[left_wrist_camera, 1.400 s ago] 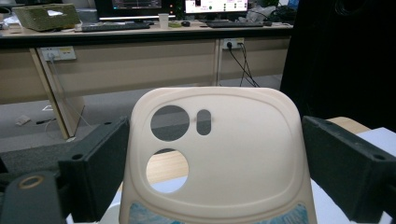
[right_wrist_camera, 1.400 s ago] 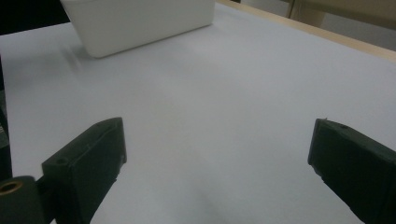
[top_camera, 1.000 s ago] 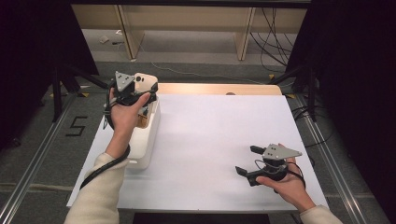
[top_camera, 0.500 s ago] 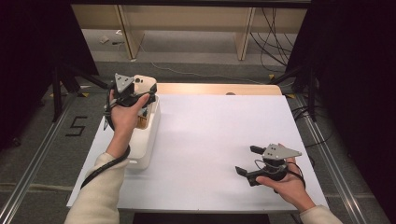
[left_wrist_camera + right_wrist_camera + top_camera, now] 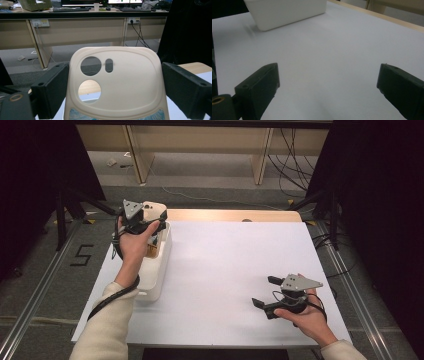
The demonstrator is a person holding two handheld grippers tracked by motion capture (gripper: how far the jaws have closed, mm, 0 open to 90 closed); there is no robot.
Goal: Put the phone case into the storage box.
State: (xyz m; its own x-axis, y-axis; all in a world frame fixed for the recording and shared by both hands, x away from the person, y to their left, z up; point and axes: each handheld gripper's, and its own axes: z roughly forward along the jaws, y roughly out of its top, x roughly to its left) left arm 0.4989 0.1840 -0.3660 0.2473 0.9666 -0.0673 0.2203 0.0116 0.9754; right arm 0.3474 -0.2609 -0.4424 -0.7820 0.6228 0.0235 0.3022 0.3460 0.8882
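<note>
Phone case (image 5: pixel 115 85), cream w/ camera cutouts, sits upright between the left gripper (image 5: pixel 145 222) jaws, over the far end of the white bin (image 5: pixel 157 270) at table's (image 5: pixel 235 265) left edge. Jaws look a bit off the case's sides in the left gripper view, so can't tell if it's clamped or just resting. Vs 1 s ago: almost no change, case & left hand (image 5: pixel 134 245) same spot, same height. Probably a pause mid-lift or mid-drop, no progress either way. Right gripper (image 5: pixel 267 292) idle low on table's right, jaws wide apart, nothing in them; hasn't moved.
</note>
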